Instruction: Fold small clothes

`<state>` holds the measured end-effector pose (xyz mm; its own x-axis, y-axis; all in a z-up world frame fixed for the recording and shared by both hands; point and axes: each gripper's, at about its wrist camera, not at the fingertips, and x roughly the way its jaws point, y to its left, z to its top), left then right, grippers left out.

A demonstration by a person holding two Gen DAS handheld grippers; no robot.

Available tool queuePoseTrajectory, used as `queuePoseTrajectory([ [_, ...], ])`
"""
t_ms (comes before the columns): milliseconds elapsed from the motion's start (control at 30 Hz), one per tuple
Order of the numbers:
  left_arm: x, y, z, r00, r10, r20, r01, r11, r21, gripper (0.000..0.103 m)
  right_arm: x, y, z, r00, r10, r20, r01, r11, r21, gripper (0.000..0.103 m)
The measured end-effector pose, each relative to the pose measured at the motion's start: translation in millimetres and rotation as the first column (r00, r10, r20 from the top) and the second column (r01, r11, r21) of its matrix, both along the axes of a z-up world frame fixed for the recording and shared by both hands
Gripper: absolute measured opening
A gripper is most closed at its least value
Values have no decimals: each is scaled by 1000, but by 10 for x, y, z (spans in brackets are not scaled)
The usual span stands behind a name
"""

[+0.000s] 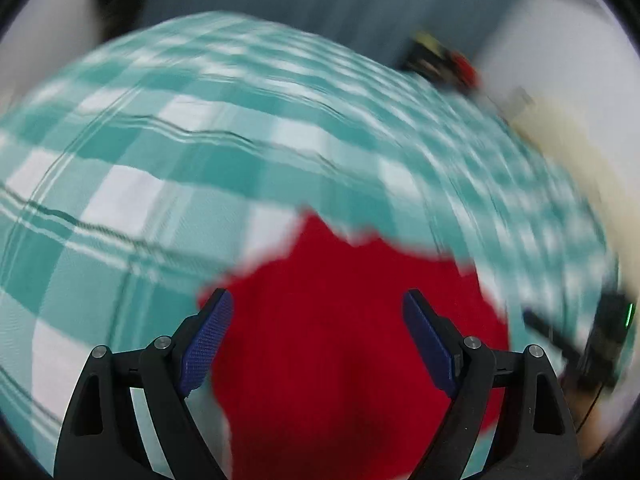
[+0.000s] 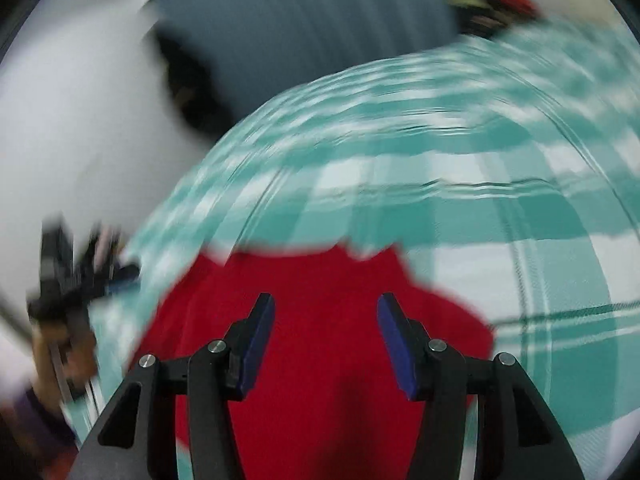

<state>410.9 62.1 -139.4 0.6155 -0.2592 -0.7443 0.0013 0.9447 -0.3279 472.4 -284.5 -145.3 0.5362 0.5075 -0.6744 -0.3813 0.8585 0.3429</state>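
Red garment (image 1: 352, 344) lies on the teal-and-white checked cloth (image 1: 168, 168), just beyond both grippers. Left gripper (image 1: 318, 304) stands with jaws wide apart, right gripper (image 2: 326, 308) with jaws apart too, neither pinching fabric. Motion blur leaves no writing legible

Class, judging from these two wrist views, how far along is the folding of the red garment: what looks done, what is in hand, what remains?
Done: the red garment lies in a compact shape on the checked cloth, though blur hides any fold lines. In hand: nothing. The left hand-held gripper and the right hand-held gripper are both open above it, pads clear. Left: whether another fold is needed cannot be told; no other clothes are clearly visible.
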Motion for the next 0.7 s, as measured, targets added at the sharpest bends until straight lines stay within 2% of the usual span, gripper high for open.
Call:
queuePoseTrajectory([
  [33, -85, -105, -73, 999, -38, -12, 39, 998, 41, 87, -184, 64, -43, 998, 56, 9, -55, 997, -50, 54],
  [67, -195, -230, -244, 995, -79, -59, 85, 991, 103, 86, -345, 114, -151, 994, 110, 3, -109, 988, -107, 54],
  [133, -321, -260, -617, 982, -80, -172, 110, 979, 171, 83, -509, 108, -542, 986, 143, -82, -159, 961, -227, 51],
  [167, -376, -179, -669, 984, -67, -165, 94, 982, 161, 84, -543, 25, -761, 982, 123, -145, -159, 948, -274, 51],
  [200, -412, -110, -663, 985, -48, -165, 73, 986, 147, 87, -587, -90, -822, 984, 116, -137, -147, 958, -245, 50],
  [300, -584, 151, -469, 984, 25, -177, -17, 999, 45, 85, -708, -234, -577, 996, 31, -88, -53, 962, -268, 49],
  [333, -687, 216, -392, 987, 33, -159, -31, 999, 12, 85, -773, -237, -470, 997, 30, -66, -46, 966, -256, 49],
  [400, -826, 279, -314, 988, 54, -143, -54, 999, 4, 88, -940, -189, -268, 998, 66, -25, -70, 974, -216, 49],
  [467, -934, 322, -413, 980, 91, -179, -88, 996, 26, 89, -1042, -112, -302, 994, 96, -45, -103, 975, -195, 49],
  [500, -966, 307, -564, 968, 109, -227, -102, 994, 45, 89, -1051, -72, -390, 993, 99, -71, -111, 975, -194, 49],
  [533, -1013, 313, -639, 965, 111, -238, -98, 993, 65, 88, -1044, -63, -587, 988, 81, -134, -108, 973, -205, 49],
  [567, -1116, 283, -670, 970, 107, -216, -83, 990, 117, 88, -1020, -61, -757, 980, 57, -191, -99, 971, -218, 49],
  [600, -1184, 227, -640, 974, 105, -202, -69, 982, 175, 88, -1063, -109, -849, 981, 36, -192, -76, 976, -204, 49],
  [633, -1259, 186, -609, 973, 103, -206, -58, 975, 214, 89, -1100, -154, -818, 987, 10, -163, -41, 981, -189, 49],
  [700, -1483, 178, -509, 974, 101, -204, -53, 971, 231, 89, -1220, -206, -692, 982, -63, -176, 26, 979, -203, 50],
])
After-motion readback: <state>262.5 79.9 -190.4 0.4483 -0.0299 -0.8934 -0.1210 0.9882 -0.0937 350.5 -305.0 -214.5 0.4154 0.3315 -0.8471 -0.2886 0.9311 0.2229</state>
